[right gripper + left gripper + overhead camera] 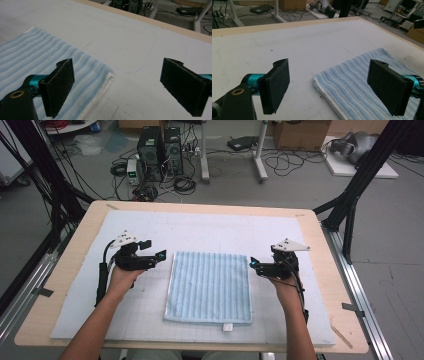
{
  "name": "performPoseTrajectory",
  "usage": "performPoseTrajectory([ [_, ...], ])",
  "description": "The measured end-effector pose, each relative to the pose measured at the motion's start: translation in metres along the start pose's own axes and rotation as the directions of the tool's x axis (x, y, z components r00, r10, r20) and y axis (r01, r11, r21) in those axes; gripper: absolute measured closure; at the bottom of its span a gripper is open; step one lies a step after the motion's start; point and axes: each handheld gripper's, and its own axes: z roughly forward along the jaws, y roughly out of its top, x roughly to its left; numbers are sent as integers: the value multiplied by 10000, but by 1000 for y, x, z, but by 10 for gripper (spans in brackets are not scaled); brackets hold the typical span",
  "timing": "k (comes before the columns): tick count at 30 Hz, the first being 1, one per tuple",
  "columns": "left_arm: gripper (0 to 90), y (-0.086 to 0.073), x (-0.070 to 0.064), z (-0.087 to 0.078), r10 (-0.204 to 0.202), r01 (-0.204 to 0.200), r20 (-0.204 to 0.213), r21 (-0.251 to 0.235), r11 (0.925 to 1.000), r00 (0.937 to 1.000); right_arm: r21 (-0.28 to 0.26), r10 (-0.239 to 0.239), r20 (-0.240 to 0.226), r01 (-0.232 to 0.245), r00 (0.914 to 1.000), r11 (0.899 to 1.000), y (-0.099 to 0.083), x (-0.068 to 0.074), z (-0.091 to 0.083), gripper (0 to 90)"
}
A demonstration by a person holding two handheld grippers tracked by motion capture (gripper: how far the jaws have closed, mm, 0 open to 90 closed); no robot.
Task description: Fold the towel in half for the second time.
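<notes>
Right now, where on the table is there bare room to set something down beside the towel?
The white mat is bare along the far side, between the blue striped towel and the table's far edge. Bare strips also run outside each hand, toward the left and right edges. It is tight at the towel's far corners, where the left claw and right claw hover open.

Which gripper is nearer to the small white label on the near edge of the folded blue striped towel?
Right. The right gripper is at the towel's far right corner; the left gripper is at its far left corner, farther from the right-of-centre label.
</notes>
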Motion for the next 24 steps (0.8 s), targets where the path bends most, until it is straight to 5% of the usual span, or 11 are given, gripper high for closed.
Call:
performPoseTrajectory([
  [4, 188, 2, 4, 10, -266, 269, -173, 131, 9996, 9995, 47, 1, -62, -1, 10000, 10000, 1, 1, 1, 113],
  [15, 260, -3, 6, 52, 193, -114, -674, 1159, 9932, 9975, 231, -189, -234, 195, 9995, 9995, 0, 6, 2, 114],
  [24, 394, -20, 10, 74, 543, -263, -1242, 2173, 9757, 9908, 443, -216, -286, 228, 9994, 9988, 0, 7, 6, 114],
])
